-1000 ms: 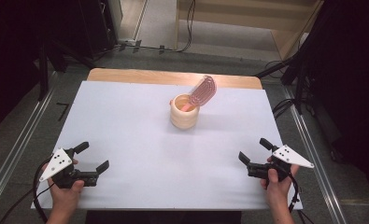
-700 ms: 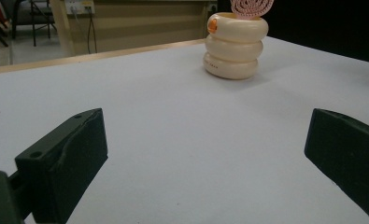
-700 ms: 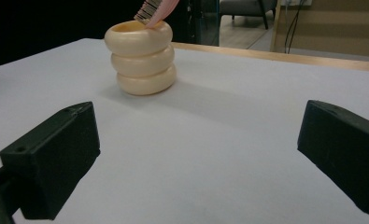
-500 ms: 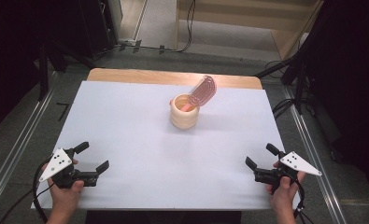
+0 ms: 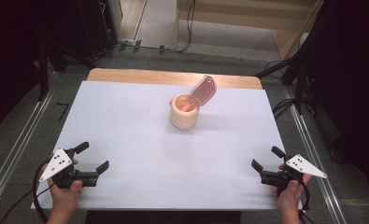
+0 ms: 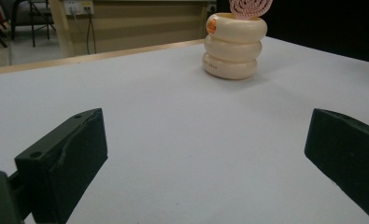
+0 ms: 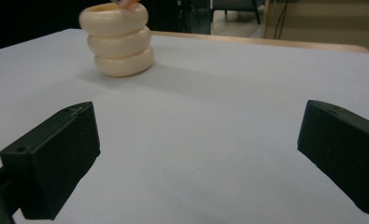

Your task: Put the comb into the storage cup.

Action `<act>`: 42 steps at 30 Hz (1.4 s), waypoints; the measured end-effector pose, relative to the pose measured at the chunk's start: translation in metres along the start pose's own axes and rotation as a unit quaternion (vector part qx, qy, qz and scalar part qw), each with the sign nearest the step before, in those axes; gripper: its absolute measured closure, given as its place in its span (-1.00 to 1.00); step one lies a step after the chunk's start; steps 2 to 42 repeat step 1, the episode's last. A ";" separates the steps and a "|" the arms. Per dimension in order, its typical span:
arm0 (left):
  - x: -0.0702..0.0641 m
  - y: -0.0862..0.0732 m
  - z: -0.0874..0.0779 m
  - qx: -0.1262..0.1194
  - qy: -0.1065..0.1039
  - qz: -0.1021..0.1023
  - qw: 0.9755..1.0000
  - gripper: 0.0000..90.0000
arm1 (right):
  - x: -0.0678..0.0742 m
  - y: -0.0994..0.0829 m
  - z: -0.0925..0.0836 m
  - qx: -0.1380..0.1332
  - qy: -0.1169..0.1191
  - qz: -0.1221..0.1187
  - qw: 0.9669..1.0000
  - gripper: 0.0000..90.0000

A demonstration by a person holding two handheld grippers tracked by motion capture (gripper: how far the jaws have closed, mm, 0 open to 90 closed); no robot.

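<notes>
From the high view, your cream ribbed three-ring holder (image 5: pixel 185 112) sits toward the far middle of the white table (image 5: pixel 126 126), with a pink oval grooved brush (image 5: pixel 202 91) leaning out of it. Your left gripper (image 5: pixel 92 156) and right gripper (image 5: pixel 266 158) hover well short of the holder, both spread wide with nothing in them.

Left gripper view: holder (image 6: pixel 233 46) ahead, slightly right.

Right gripper view: holder (image 7: pixel 119 42) ahead-left.

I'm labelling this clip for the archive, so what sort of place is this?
Probably a lab or workshop recording bench, not a home: a table under a plain white sheet, metal rails on a grey floor beside it, loose cables behind, and just one ringed cream cup holding a pink brush.
</notes>
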State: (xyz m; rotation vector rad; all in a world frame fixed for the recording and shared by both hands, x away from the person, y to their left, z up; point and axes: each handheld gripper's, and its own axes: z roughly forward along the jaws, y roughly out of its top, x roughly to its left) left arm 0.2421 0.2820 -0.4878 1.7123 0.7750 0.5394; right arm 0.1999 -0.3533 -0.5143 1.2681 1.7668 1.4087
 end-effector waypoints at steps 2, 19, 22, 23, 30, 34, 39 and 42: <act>0.000 0.000 0.001 0.002 -0.004 -0.002 1.000 -1.00 | 0.000 0.000 0.002 0.008 -0.013 0.004 1.000 -1.00; 0.000 0.000 0.001 0.002 -0.004 -0.002 1.000 -1.00 | 0.000 0.000 0.002 0.008 -0.013 0.004 1.000 -1.00; 0.000 0.000 0.001 0.002 -0.004 -0.002 1.000 -1.00 | 0.000 0.000 0.002 0.008 -0.013 0.004 1.000 -1.00; 0.000 0.000 0.001 0.002 -0.004 -0.002 1.000 -1.00 | 0.000 0.000 0.002 0.008 -0.013 0.004 1.000 -1.00; 0.000 0.000 0.001 0.002 -0.004 -0.002 1.000 -1.00 | 0.000 0.000 0.002 0.008 -0.013 0.004 1.000 -1.00; 0.000 0.000 0.001 0.002 -0.004 -0.002 1.000 -1.00 | 0.000 0.000 0.002 0.008 -0.013 0.004 1.000 -1.00; 0.000 0.000 0.001 0.002 -0.004 -0.002 1.000 -1.00 | 0.000 0.000 0.002 0.008 -0.013 0.004 1.000 -1.00; 0.000 0.000 0.001 0.002 -0.004 -0.002 1.000 -1.00 | 0.000 0.000 0.002 0.008 -0.013 0.004 1.000 -1.00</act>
